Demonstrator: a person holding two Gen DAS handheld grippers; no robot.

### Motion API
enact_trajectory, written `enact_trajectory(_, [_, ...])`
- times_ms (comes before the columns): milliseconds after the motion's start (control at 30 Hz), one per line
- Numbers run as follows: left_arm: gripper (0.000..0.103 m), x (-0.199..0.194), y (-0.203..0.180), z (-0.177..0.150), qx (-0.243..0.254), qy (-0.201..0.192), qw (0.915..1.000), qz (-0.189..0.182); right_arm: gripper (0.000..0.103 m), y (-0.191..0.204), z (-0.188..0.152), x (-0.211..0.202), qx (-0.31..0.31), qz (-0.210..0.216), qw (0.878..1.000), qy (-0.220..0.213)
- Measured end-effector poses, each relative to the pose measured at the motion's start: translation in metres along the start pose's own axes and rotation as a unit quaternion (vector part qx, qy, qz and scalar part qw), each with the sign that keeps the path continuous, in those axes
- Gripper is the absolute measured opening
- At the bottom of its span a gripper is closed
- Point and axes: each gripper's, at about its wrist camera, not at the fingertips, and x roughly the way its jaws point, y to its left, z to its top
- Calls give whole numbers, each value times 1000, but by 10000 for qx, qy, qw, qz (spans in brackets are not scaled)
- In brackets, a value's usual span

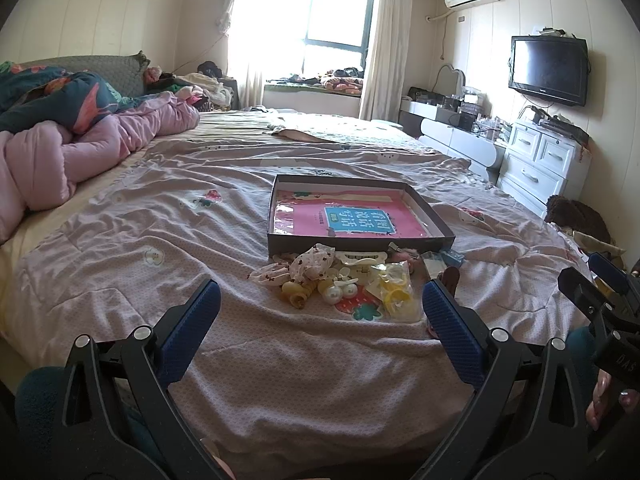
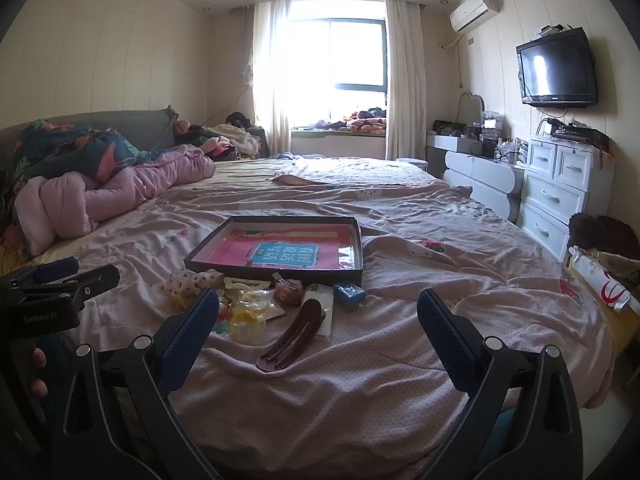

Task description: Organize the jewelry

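Bedspread (image 1: 280, 380) holds hair accessories (image 1: 340, 276) beyond both spread tools (image 1: 320, 316).

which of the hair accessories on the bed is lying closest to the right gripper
The long brown hair clip, lying apart on the near side of the pile, just ahead of the open right gripper; the others cluster by the box.

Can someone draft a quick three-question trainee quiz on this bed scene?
1. True or false: the shallow dark cardboard box already holds hair accessories.
2. Which is nearest the right gripper? A) long brown plastic hair clip B) small blue box C) white pearl clip
3. Fill in: both the right and the left gripper are ____.

Key: 1 false, only a pink book; 2 A; 3 open.
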Motion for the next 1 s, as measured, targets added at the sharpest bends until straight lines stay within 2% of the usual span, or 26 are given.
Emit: enact_trajectory(1000, [93,0,-5,1,3,-29,10000,-56,97,0,2,-1,-1,8,10000,-21])
